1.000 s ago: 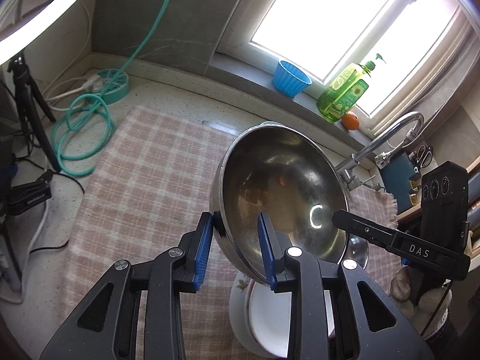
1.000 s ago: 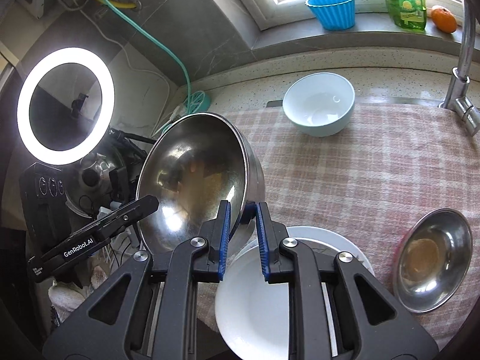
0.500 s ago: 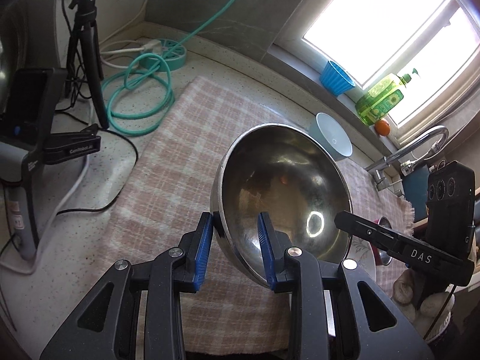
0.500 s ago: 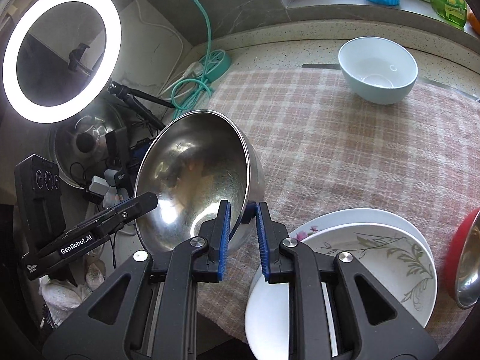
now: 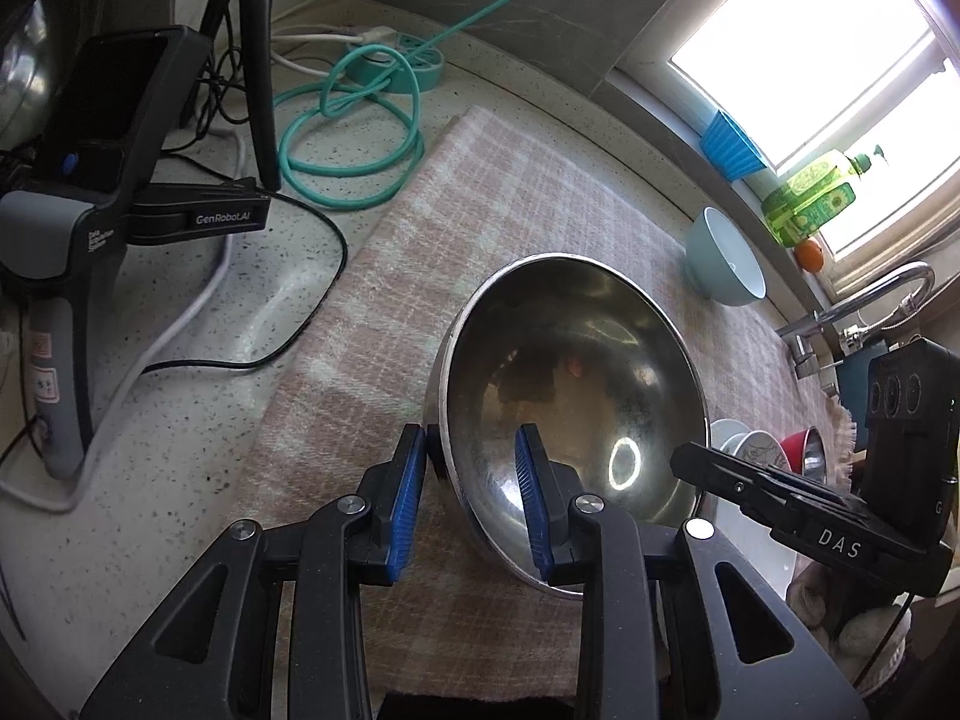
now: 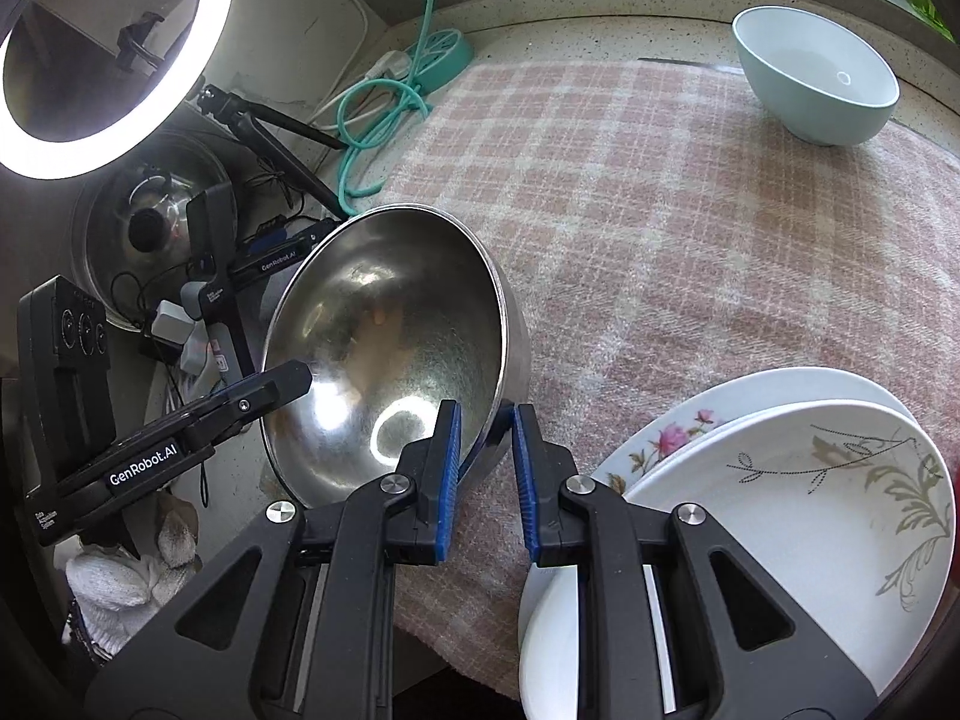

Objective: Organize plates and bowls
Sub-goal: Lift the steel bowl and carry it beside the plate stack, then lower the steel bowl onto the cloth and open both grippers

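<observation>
Both grippers hold one large steel bowl (image 5: 570, 390) by opposite sides of its rim. It hangs tilted, low over the pink checked cloth (image 5: 450, 210). My left gripper (image 5: 474, 450) is shut on the rim, one pad inside and one outside. My right gripper (image 6: 485, 420) is shut on the steel bowl (image 6: 390, 348) in the same way. A stack of white flowered plates (image 6: 780, 480) lies at the cloth's near right. A pale blue bowl (image 6: 822, 78) stands upright at the far side. A small steel bowl with a red outside (image 5: 804, 450) sits beyond the plates.
A teal hose (image 5: 360, 138) and a power strip lie coiled on the speckled counter left of the cloth. A ring light (image 6: 114, 54), tripod legs and a standing black device (image 5: 90, 180) crowd the left. A tap (image 5: 870, 294), soap bottle and blue cup line the window side.
Both grippers have carried the steel bowl left and downward, nearer the cloth. The plates and small steel bowl have slid toward the right of each view. Both grips are unchanged.
</observation>
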A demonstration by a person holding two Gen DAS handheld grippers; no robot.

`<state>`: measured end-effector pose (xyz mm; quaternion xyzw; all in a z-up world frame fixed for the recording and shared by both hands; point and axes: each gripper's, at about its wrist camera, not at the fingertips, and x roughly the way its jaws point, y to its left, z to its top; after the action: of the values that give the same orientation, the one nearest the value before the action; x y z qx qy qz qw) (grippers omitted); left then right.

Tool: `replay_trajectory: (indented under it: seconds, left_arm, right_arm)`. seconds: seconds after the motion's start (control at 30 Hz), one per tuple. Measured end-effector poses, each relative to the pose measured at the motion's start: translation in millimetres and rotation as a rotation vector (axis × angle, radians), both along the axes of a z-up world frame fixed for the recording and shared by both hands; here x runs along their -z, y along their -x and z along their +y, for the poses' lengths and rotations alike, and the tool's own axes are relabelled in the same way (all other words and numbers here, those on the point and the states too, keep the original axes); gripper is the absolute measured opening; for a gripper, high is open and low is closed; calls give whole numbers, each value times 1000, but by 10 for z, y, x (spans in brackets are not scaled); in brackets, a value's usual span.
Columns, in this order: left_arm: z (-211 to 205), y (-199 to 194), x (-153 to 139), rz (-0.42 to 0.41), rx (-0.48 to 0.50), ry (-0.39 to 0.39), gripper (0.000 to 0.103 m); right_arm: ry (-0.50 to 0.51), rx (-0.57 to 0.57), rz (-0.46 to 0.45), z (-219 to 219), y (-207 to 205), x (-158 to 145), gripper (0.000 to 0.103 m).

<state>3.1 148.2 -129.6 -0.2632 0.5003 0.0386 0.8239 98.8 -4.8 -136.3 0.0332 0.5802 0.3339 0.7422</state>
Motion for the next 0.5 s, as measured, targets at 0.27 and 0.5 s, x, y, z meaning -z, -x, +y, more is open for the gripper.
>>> replay_trajectory:
  seconds: [0.27,0.5]
  left_arm:
    - [-7,8,-16,2,4,-22,27]
    - [-25,19,-102,-6,7,-61,29]
  right_arm:
    - [-1,-20,-5,2,28,-15,20]
    - [6,-38,-63,-29,92,-135,25]
